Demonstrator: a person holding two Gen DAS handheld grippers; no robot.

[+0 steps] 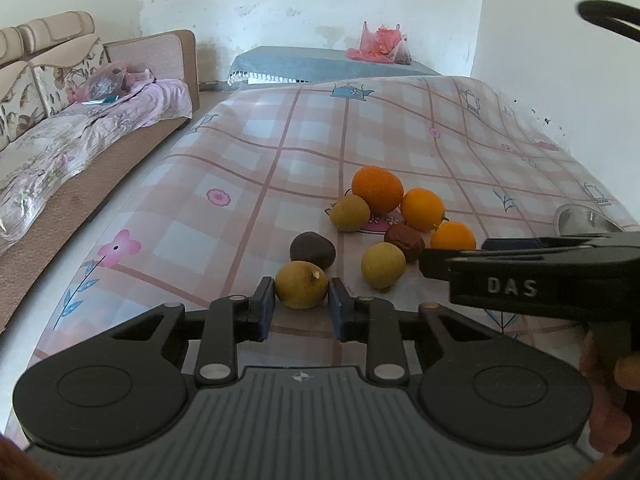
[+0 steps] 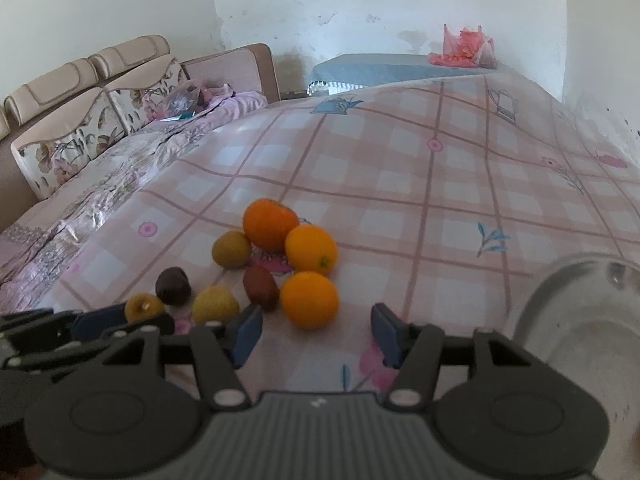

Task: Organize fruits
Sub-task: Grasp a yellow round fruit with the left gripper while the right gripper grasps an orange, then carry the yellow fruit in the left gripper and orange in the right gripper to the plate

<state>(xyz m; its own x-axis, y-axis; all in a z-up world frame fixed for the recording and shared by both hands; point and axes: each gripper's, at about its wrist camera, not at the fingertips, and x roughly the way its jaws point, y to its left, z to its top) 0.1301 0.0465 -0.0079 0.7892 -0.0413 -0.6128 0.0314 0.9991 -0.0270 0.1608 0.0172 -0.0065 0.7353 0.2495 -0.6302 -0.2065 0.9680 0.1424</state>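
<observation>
Left wrist view: the left gripper (image 1: 302, 304) has its blue pads set either side of a yellow-brown fruit (image 1: 301, 284), narrow gaps showing at both sides, so the jaws are spread and not pinching it.
Ahead of the left gripper: a dark purple fruit (image 1: 312, 251) just past the yellow-brown one; further forward and to the right, the rest of the pile on the checked tablecloth (image 1: 256, 152).
Right of the left gripper: the right gripper's black body crosses the view, marked "DAS", in front of the nearest orange (image 1: 453, 236).
Right wrist view: the right gripper (image 2: 316, 334) is spread wide, pads well apart, holding nothing; the nearest orange sits just ahead, between the fingers' lines.
Ahead of the right gripper: two more oranges — a large orange (image 2: 271, 223) farthest and a lighter orange (image 2: 311, 249) nearer — with a reddish-brown fruit (image 2: 261, 288) just left of the nearest one.
Right of the right gripper: a clear glass bowl (image 2: 560, 304) close beside its right finger.
Left of the right gripper: the left gripper's fingers around the yellow-brown fruit, and a sofa (image 2: 80, 120) beyond the table.
</observation>
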